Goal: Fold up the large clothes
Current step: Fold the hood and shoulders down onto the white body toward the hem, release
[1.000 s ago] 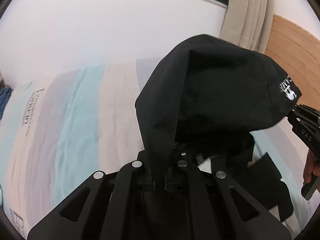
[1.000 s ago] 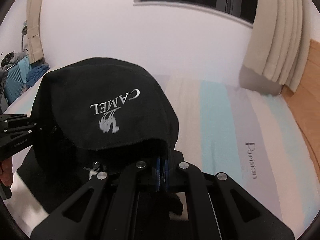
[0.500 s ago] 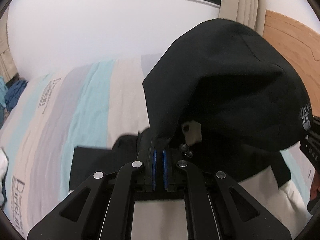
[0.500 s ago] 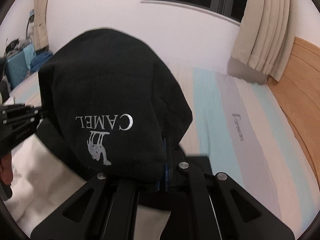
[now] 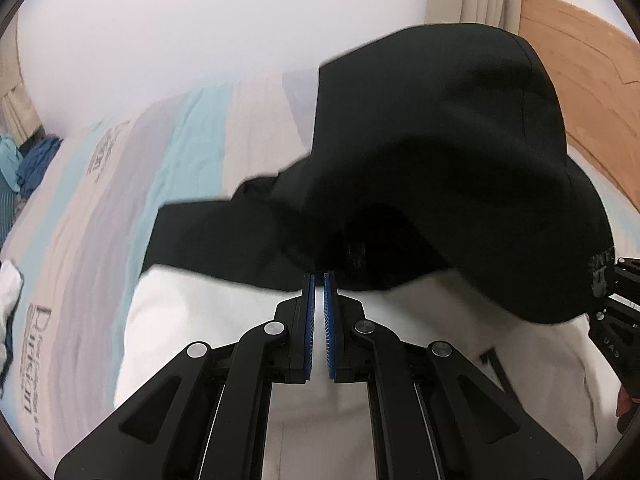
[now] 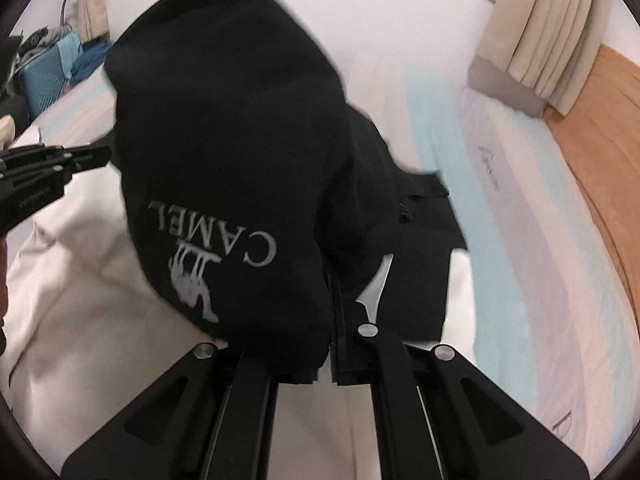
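A large jacket lies on the bed, with a cream body (image 5: 224,336) and a black hood (image 5: 440,168). The hood (image 6: 240,128) bears a grey CAMEL logo (image 6: 208,248) and bulges up between my two grippers. My left gripper (image 5: 319,274) is shut on the hood's black edge just above the cream body. My right gripper (image 6: 334,280) is shut on the hood's other edge, with cloth draped over its left finger. Each wrist view catches the other gripper at its margin: the right gripper (image 5: 616,312) and the left gripper (image 6: 92,156).
The striped bed sheet (image 5: 120,184) in teal, grey and beige spreads around the jacket. A wooden headboard (image 6: 600,120) and a beige curtain (image 6: 540,40) stand on the right. A blue suitcase (image 6: 40,76) with clothes and a white cloth (image 5: 8,292) lie at the left.
Both grippers have come down and forward with the hood held between them. The hood has sunk towards the jacket, and the cream body now fills the lower part of both views.
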Motion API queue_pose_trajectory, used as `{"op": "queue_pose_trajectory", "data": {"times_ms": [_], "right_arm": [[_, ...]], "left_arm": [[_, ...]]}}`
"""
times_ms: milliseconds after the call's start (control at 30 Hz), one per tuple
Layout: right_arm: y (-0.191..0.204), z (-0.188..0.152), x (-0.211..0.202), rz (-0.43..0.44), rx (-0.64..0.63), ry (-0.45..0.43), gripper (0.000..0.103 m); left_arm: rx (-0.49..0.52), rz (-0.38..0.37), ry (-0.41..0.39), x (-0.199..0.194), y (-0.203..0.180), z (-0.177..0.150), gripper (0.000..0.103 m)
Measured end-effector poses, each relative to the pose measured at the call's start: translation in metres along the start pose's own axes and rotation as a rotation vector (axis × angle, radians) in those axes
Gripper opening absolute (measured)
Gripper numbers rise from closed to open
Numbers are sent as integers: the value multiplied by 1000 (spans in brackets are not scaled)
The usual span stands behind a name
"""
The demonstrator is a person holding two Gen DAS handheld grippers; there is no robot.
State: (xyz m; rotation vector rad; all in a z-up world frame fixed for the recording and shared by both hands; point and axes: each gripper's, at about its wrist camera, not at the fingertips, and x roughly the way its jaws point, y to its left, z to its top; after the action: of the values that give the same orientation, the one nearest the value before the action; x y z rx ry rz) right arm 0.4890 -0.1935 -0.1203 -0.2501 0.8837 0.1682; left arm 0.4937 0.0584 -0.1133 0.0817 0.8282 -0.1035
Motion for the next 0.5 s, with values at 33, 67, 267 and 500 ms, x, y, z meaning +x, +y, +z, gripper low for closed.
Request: {"op": "queue_pose_trajectory", "data": {"times_ms": [33,67,267,500], "right_arm": [[2,-4,0,-1,-4,6,2],[3,-9,1,-3,-6,11,2],[18,-29,-2,-10,-43,44,2],[27,-57,11,8,-49,109,3]], "left_arm": [[1,0,9,1,2,-2,4],[3,1,22,2,2,-8,4],[-8,-4,60,0,1,-34,4],[-2,7,108,2,0,-60,7]]}}
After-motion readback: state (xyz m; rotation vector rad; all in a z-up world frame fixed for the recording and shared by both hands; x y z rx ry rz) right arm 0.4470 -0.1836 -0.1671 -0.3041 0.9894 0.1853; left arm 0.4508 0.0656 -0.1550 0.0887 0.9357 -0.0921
